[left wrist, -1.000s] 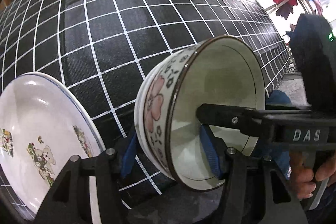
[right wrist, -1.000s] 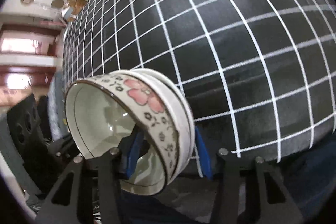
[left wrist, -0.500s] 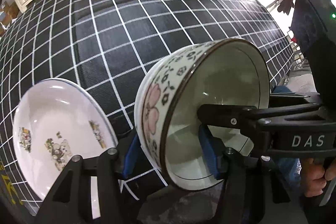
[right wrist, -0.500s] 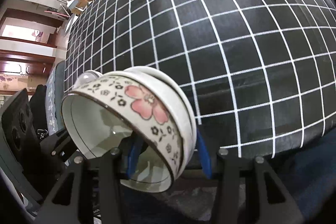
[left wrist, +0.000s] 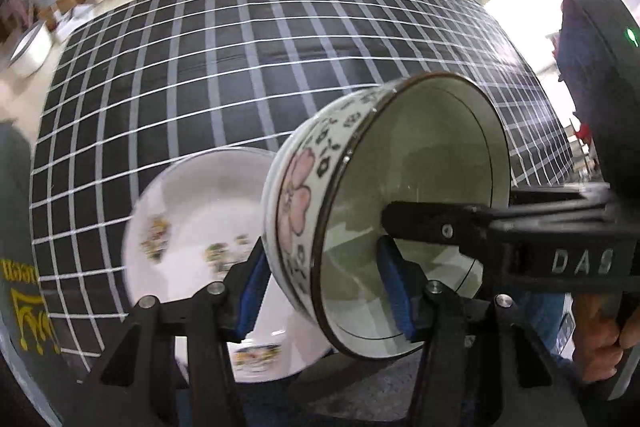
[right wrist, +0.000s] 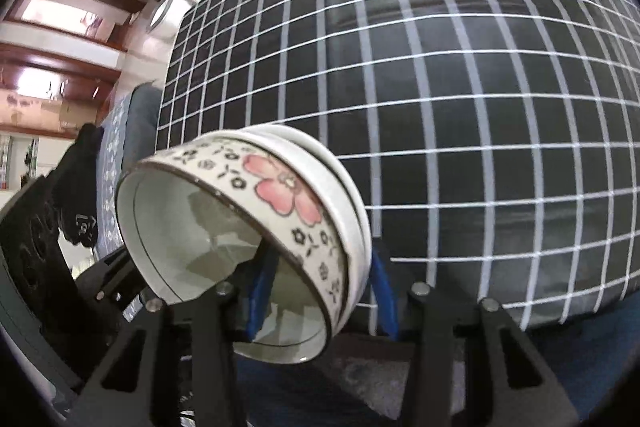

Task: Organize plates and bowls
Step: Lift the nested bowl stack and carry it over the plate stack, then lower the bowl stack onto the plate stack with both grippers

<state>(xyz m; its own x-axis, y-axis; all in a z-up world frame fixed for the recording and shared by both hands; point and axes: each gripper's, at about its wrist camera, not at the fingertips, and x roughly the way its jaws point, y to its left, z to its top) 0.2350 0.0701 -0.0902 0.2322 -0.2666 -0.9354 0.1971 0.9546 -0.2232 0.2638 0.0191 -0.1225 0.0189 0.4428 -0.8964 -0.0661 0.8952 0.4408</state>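
**Bowl stack held edge-on by both grippers above the checked table**

Position vs tool: floral bowl [left wrist: 392, 219] tipped on its side, mouth facing the right gripper [left wrist: 404, 219] in the left wrist view; left gripper [left wrist: 324, 291] straddles the lower wall, one blue pad [left wrist: 252, 291] on the outside, the other inside the bowl; pads press on the wall, so clamped on the bowl stack. In the right wrist view the right gripper [right wrist: 316, 291] straddles the same stack from the opposite side, one blue pad inside the floral bowl [right wrist: 256, 223], one behind the outer white rim; its jaws are closing, with the bowl wall between them and the pads on it.

Count: the floral bowl sits nested in at least one plain white bowl [right wrist: 344, 187], whose rim shows as bands behind it; exact number of nested bowls cannot be told; one white plate [left wrist: 192, 227] with small printed pictures lies flat on the black white-gridded tablecloth [left wrist: 240, 75], below and left of the stack, apart from it; two grippers.

Pose: both grippers point steeply downward; stack held clear of the cloth; a person's hand [left wrist: 600, 343] grips the right gripper's handle at the lower right edge of the left wrist view; that view is motion-blurred.
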